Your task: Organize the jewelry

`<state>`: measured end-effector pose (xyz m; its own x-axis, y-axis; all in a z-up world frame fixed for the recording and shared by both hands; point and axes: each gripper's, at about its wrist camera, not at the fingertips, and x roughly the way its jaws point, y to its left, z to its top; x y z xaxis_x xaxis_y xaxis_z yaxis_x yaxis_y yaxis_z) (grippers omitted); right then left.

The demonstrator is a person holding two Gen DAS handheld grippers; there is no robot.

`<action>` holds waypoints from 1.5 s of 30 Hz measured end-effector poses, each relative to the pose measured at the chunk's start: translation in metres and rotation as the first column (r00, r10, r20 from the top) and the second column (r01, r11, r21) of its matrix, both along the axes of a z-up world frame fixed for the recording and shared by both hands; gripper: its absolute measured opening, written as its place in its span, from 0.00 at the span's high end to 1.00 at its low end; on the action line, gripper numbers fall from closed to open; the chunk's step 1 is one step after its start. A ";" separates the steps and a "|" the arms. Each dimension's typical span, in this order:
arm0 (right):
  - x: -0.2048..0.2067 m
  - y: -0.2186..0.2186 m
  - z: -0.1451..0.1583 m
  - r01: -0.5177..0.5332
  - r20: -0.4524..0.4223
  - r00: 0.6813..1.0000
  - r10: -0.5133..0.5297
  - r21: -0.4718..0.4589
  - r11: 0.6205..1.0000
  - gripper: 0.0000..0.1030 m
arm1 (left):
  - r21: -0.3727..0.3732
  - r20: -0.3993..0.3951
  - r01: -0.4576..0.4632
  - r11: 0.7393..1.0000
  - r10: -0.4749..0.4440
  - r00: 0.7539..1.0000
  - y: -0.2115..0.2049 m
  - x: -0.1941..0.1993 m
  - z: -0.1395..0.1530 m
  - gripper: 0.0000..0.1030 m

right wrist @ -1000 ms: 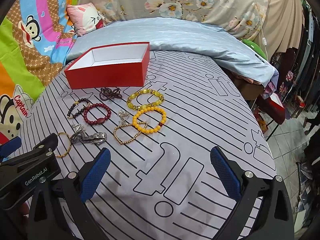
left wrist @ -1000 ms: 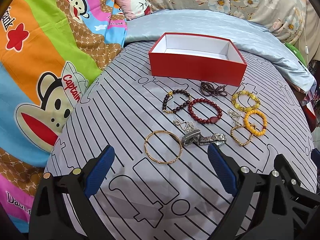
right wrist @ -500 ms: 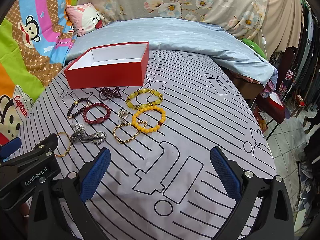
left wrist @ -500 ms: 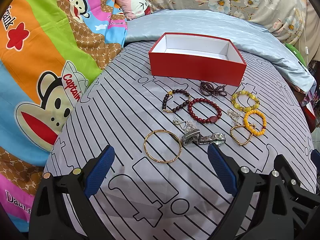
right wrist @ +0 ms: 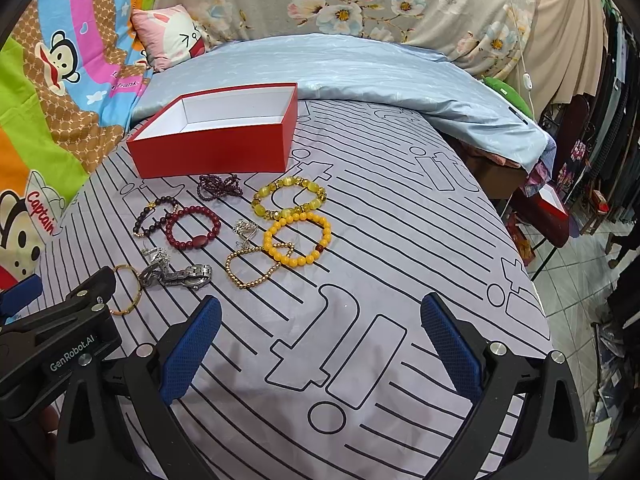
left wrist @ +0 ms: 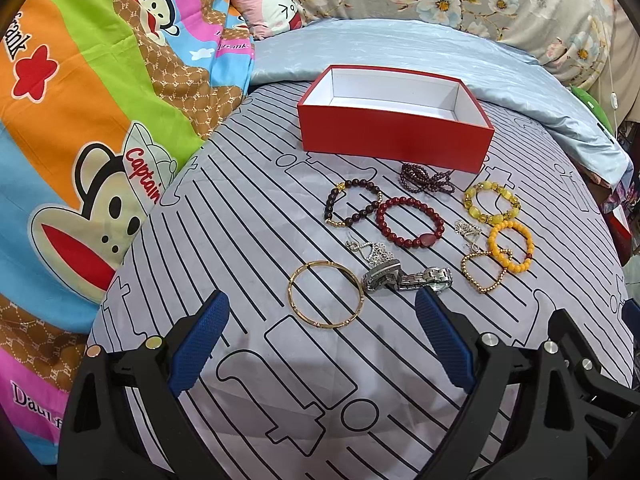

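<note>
left gripper [left wrist: 320, 312]: jaws wide open, empty, over gold bangle [left wrist: 325, 294]
right gripper [right wrist: 320, 316]: jaws wide open, empty
red box [left wrist: 394, 138]: empty, behind the bracelets

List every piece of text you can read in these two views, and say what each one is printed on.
"GenRobot.AI": on the black body of the left gripper, seen in the right wrist view.
"Captain": on the cartoon monkey's hat on the colourful printed blanket.
"Frank": on the same blanket, near the pink rabbit pillow.
"Daul f...": cut off at the blanket's lower edge.
The grey striped sheet bears large outline shapes, perhaps letters; no word reads for sure.
</note>
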<state>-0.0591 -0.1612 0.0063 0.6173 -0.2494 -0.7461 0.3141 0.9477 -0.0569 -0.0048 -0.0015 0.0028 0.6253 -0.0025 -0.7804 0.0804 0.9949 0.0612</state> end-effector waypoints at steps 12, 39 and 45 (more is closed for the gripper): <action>0.000 0.000 0.000 0.000 -0.003 1.000 0.000 0.002 1.000 0.07 | 0.001 -0.001 -0.001 1.000 0.001 1.000 -0.001 0.000 0.000 0.13; 0.003 -0.002 -0.009 -0.013 -0.026 1.000 0.014 0.022 1.000 0.07 | -0.033 -0.041 -0.005 0.999 0.003 0.999 0.006 0.011 -0.012 0.13; 0.005 -0.007 -0.013 0.001 -0.036 0.999 0.001 0.037 0.999 0.07 | -0.057 -0.057 -0.037 0.998 0.033 0.998 0.022 0.018 -0.019 0.13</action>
